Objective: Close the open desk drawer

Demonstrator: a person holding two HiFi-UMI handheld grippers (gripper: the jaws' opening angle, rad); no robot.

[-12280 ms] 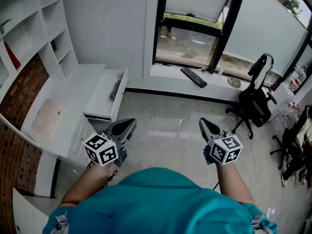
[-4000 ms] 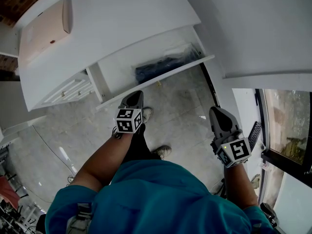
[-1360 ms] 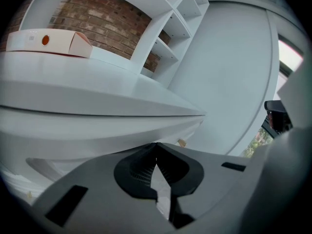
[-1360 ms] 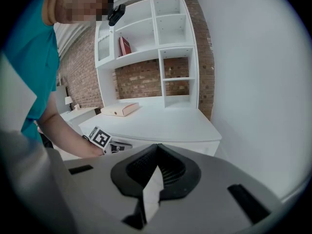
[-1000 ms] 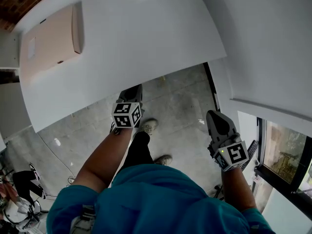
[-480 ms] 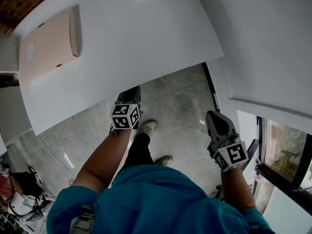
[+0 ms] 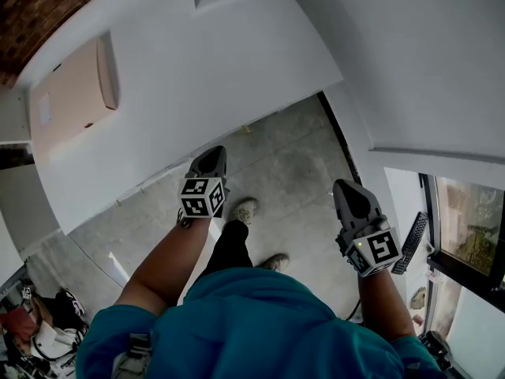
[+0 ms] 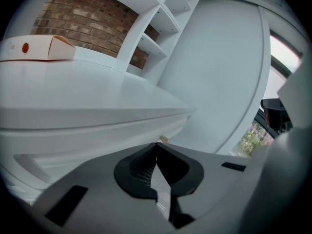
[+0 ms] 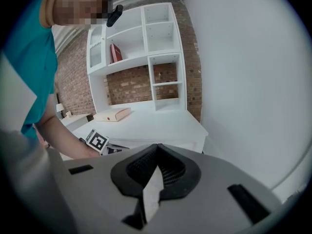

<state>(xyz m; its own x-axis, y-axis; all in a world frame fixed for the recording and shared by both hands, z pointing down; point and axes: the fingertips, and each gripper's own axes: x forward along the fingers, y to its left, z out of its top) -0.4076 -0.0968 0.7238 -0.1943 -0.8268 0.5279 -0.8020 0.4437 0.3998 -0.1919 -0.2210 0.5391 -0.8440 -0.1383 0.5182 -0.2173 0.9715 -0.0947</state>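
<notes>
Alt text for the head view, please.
Seen from above, a person holds the left gripper by the front edge of a white desk and the right gripper over grey floor, both with jaws shut. No open drawer shows; a flat box lies on the desk.

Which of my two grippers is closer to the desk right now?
The left gripper, jaws shut, sits just off the front edge of the white desk; the right gripper hangs farther back over the floor.
</notes>
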